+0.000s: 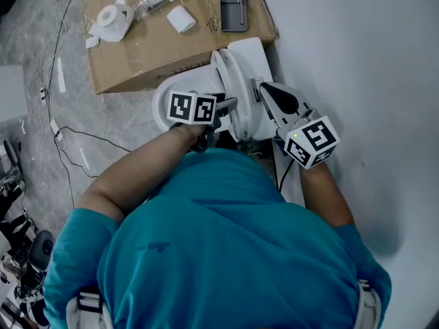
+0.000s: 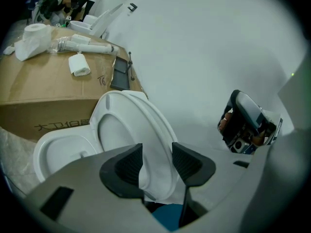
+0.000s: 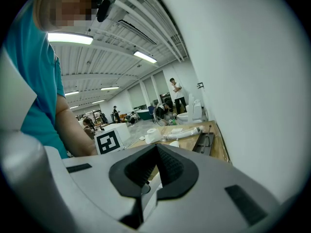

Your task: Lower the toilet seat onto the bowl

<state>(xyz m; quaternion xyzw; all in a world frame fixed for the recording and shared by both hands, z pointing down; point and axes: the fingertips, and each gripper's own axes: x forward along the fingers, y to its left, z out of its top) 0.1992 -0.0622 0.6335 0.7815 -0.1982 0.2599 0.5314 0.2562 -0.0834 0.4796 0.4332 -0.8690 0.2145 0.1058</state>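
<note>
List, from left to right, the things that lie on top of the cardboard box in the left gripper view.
Toilet paper roll → folded white paper → dark tray. The long white tube is left out, since it stretches across above the folded white paper.

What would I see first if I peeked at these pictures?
First you'd see the white toilet seat, standing up over the bowl, with the left tongs pinching its edge. Just behind the toilet there's a big brown cardboard box with a toilet paper roll on top. The right tongs are shut on nothing, close to the white wall.
</note>
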